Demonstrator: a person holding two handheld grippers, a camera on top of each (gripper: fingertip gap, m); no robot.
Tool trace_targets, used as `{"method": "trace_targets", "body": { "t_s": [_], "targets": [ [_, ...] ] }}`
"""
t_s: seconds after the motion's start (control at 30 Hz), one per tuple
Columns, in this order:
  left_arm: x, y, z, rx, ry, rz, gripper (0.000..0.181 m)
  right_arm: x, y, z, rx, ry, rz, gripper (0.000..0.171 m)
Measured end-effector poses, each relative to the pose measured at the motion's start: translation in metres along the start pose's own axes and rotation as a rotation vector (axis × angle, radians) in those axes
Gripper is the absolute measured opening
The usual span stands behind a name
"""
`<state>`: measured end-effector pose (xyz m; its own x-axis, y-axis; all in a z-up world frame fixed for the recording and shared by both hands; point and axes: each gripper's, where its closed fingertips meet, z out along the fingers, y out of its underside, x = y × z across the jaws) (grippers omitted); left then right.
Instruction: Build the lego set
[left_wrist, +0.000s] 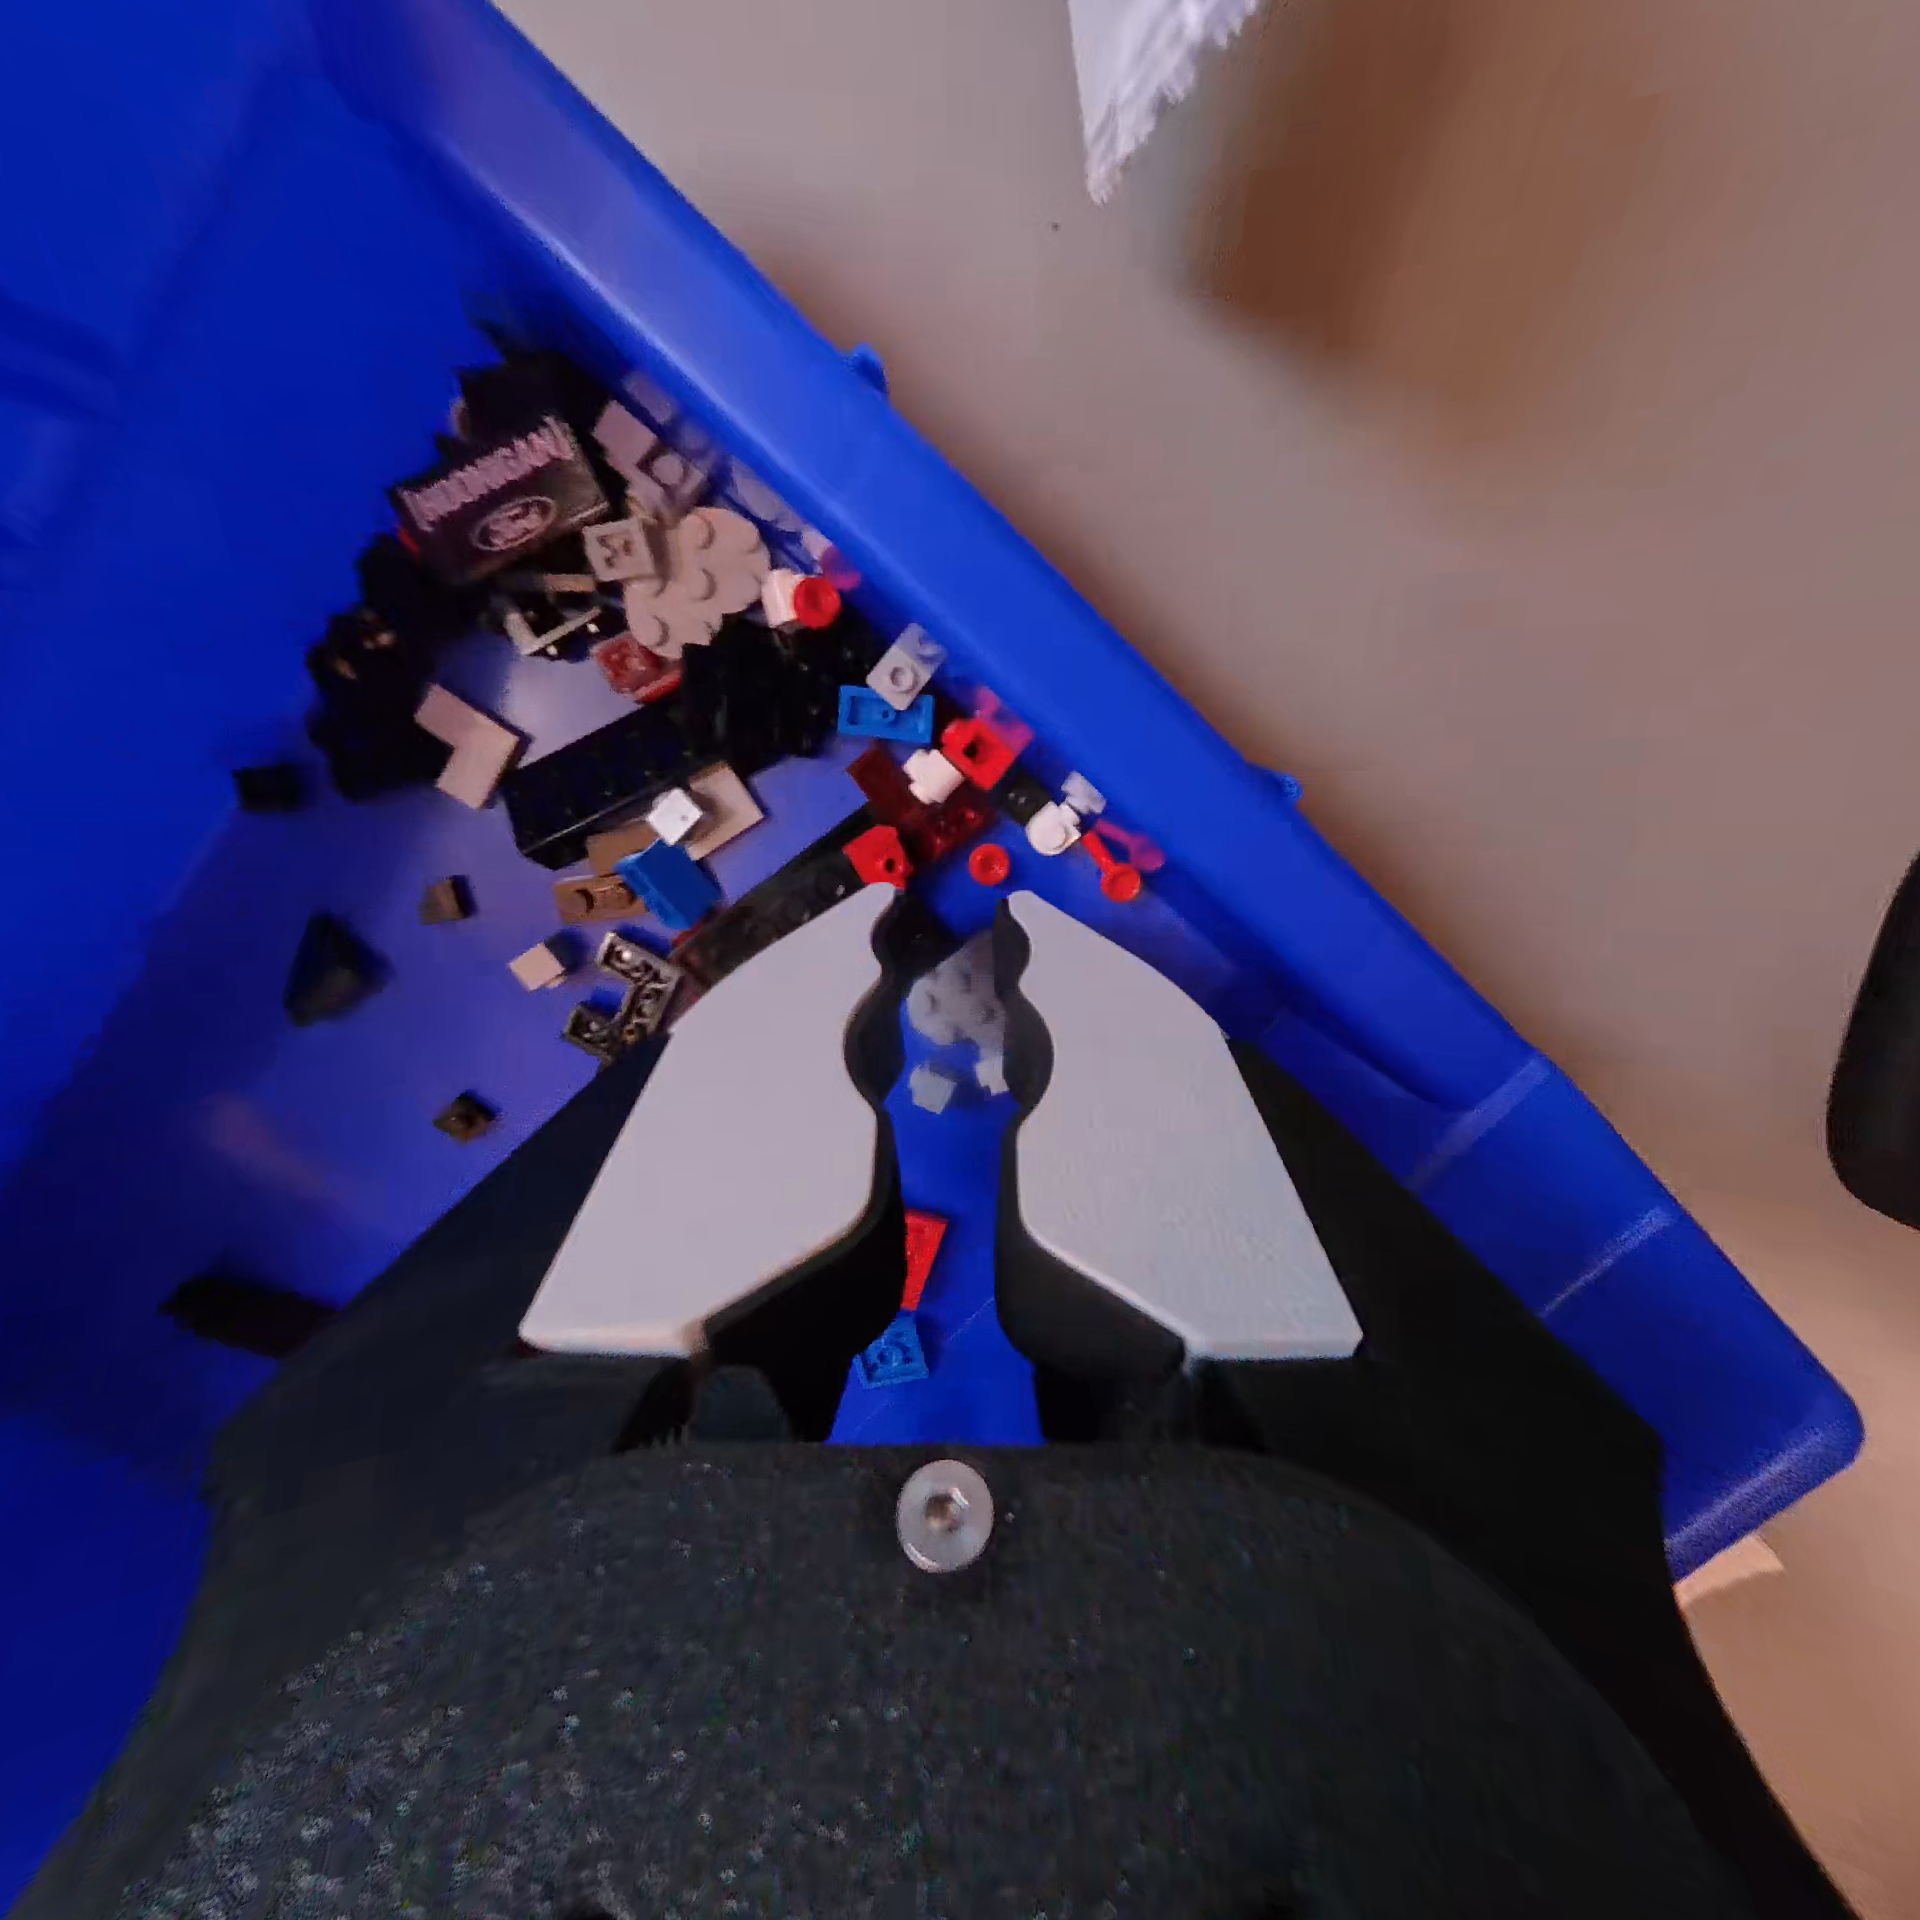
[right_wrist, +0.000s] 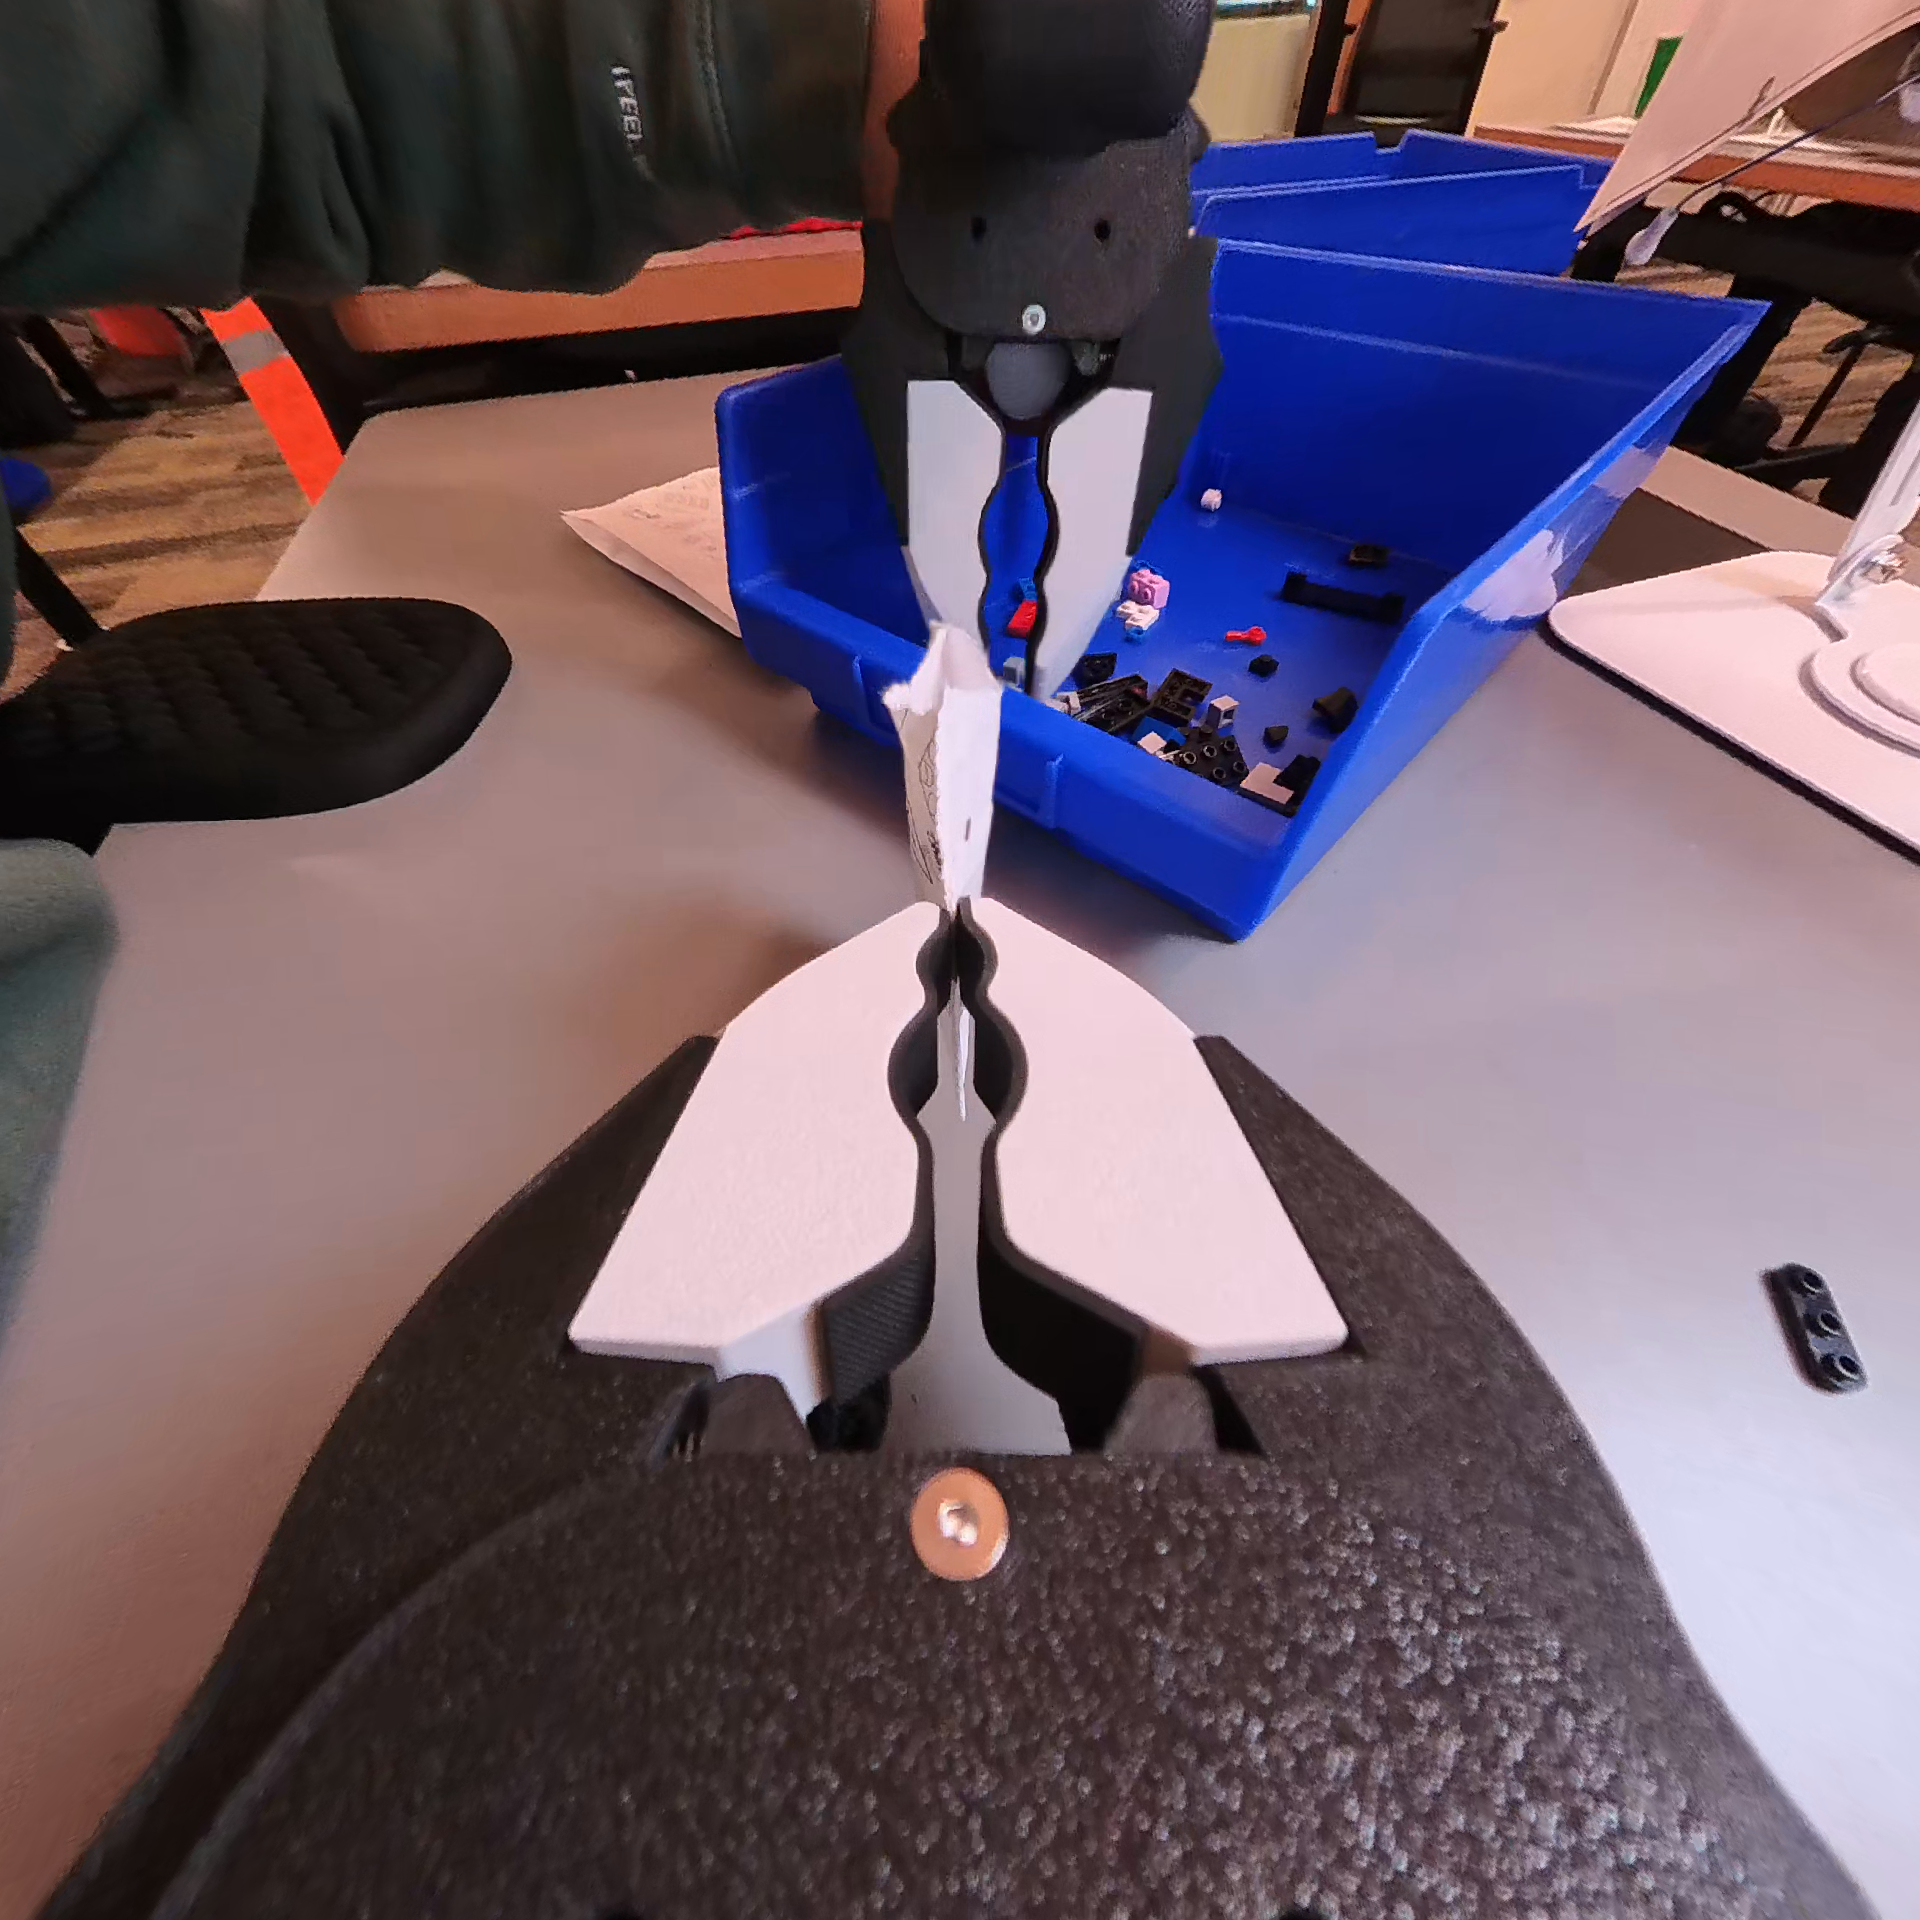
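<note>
Two grippers, one over a bin of bricks, one pinching a paper scrap.

Left wrist view: the left gripper (left_wrist: 948, 902) hangs above the blue plastic bin (left_wrist: 1039, 644), its white fingers spread with a clear gap and nothing between them. Small red, black, grey and blue toy bricks (left_wrist: 727, 707) lie heaped along the bin's far wall, seemingly because the bin is tipped in this view; a few grey pieces show through the gap, on the bin floor. A torn white sheet (left_wrist: 1143, 73) hangs at the far edge.

Right wrist view: the right gripper (right_wrist: 958, 909) is pressed together on a crumpled white paper scrap (right_wrist: 951, 758), which stands up from the tips, held clear of the grey table (right_wrist: 520, 935). Beyond it the left gripper points down into the bin, which sits on the table's far right. A black studded plate (right_wrist: 1818, 1335) lies alone at near right.
</note>
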<state>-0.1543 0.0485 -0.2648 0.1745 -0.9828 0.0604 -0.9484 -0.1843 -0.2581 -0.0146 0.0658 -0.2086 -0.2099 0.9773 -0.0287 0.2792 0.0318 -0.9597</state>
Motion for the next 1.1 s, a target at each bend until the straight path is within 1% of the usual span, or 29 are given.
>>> {"method": "trace_targets", "body": {
  "t_s": [0.27,0.37,0.47,0.53,0.6,0.7,0.77,0.9,1.1],
  "targets": [
    [0.009,-0.001,0.014,-0.050,0.045,0.065,0.013,0.004,0.001,-0.001,0.003,-0.004,0.022,0.000],
    [0.007,0.000,0.016,-0.056,0.039,0.069,0.008,0.005,0.002,-0.001,0.000,0.001,0.022,0.000],
    [0.004,0.001,0.015,-0.070,0.018,0.082,0.008,0.005,0.002,-0.001,0.002,0.001,0.027,0.000],
    [0.000,-0.003,0.006,-0.045,-0.020,0.082,0.007,0.004,0.002,-0.001,-0.001,-0.001,0.024,0.000],
    [-0.006,-0.021,-0.014,0.055,-0.078,0.081,0.007,0.004,0.004,0.001,-0.012,0.001,0.024,0.000],
    [0.001,-0.072,-0.049,0.291,-0.135,0.122,0.007,0.004,0.008,0.007,-0.040,0.008,0.033,0.000],
    [0.009,-0.101,-0.061,0.396,-0.158,0.171,0.007,0.002,0.007,0.010,-0.044,0.006,0.026,0.000],
    [0.018,-0.127,-0.054,0.413,-0.193,0.252,0.007,-0.001,0.005,0.012,-0.040,0.007,0.027,0.000],
    [0.019,-0.133,-0.043,0.409,-0.195,0.253,0.013,-0.002,-0.003,0.006,0.013,-0.013,0.045,0.000]
  ]
}}
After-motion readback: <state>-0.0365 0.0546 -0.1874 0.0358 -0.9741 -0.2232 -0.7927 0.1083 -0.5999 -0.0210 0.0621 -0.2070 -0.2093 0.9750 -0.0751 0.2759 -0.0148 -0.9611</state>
